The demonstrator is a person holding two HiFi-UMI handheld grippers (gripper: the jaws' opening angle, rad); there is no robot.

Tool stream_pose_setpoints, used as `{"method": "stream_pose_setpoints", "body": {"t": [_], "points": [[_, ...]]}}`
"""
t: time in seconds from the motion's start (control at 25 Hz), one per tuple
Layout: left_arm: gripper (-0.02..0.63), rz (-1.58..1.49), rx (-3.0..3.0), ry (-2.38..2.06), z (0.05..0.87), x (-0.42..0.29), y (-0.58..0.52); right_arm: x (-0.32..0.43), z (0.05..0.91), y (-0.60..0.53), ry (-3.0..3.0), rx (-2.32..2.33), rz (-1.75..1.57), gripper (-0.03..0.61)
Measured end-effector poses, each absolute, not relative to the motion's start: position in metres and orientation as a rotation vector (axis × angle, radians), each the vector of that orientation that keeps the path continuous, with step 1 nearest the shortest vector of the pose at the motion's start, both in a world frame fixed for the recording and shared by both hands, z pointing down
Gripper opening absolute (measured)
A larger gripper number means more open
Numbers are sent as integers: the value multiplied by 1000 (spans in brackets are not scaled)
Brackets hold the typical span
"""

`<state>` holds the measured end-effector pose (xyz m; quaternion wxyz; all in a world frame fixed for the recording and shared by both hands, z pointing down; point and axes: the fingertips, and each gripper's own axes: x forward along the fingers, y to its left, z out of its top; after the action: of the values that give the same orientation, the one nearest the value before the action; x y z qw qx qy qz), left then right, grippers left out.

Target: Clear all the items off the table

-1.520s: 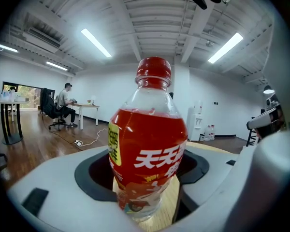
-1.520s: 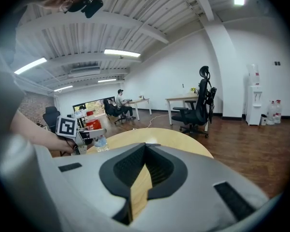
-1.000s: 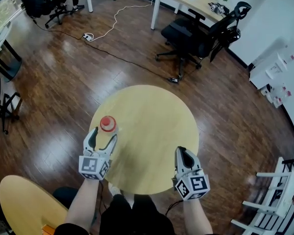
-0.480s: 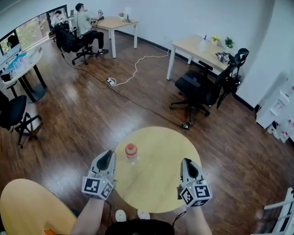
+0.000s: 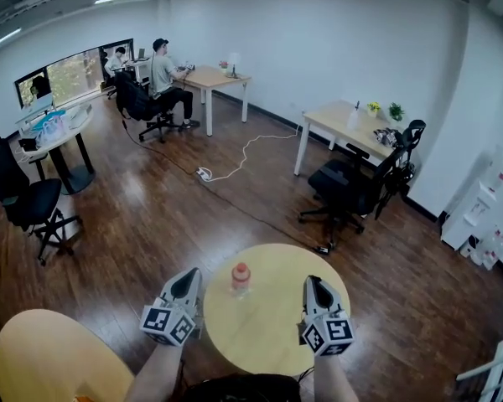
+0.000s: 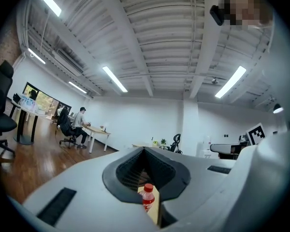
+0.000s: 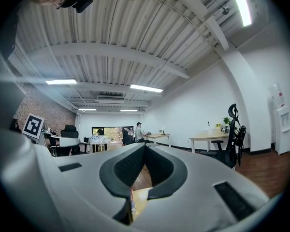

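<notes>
A small bottle with a red cap and red label (image 5: pixel 241 277) stands upright on the round pale wooden table (image 5: pixel 268 329), near its far left edge. My left gripper (image 5: pixel 189 284) hangs above the table's left rim, just left of the bottle and apart from it. Its jaws have just been closing and meet with nothing between them. In the left gripper view the bottle (image 6: pixel 147 197) shows through the notch below the closed left gripper (image 6: pixel 145 151). My right gripper (image 5: pixel 313 287) is raised over the table's right side, shut and empty; the right gripper (image 7: pixel 145 148) points level across the room.
A black office chair (image 5: pixel 352 187) stands just beyond the table beside a desk (image 5: pixel 352 128). A cable (image 5: pixel 235 162) runs across the wooden floor. People sit at a far desk (image 5: pixel 210 78). Another round table (image 5: pixel 42 358) lies at the lower left.
Both grippers have risen from the tabletop and now point level. The left gripper's jaws, open beside the bottle a second ago, have come together empty. The bottle stays on the table.
</notes>
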<state>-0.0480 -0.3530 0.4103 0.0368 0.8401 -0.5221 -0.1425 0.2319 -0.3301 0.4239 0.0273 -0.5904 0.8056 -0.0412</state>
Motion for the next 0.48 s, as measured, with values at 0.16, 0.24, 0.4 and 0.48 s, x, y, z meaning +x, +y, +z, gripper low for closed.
{"method": "stream_pose_setpoints", "body": {"t": [0.16, 0.24, 0.4, 0.48], "points": [[0, -459, 2590, -1629, 406, -54, -350, 228, 423, -328, 2485, -1821, -113, 3], [0, -460, 2609, -1648, 401, -53, -349, 230, 422, -328, 2470, -1832, -119, 3], [0, -453, 2594, -1692, 401, -56, -351, 227, 414, -331, 2453, -1806, -116, 3], [0, -449, 2590, -1703, 400, -56, -350, 224, 411, -333, 2473, -1788, -110, 3]]}}
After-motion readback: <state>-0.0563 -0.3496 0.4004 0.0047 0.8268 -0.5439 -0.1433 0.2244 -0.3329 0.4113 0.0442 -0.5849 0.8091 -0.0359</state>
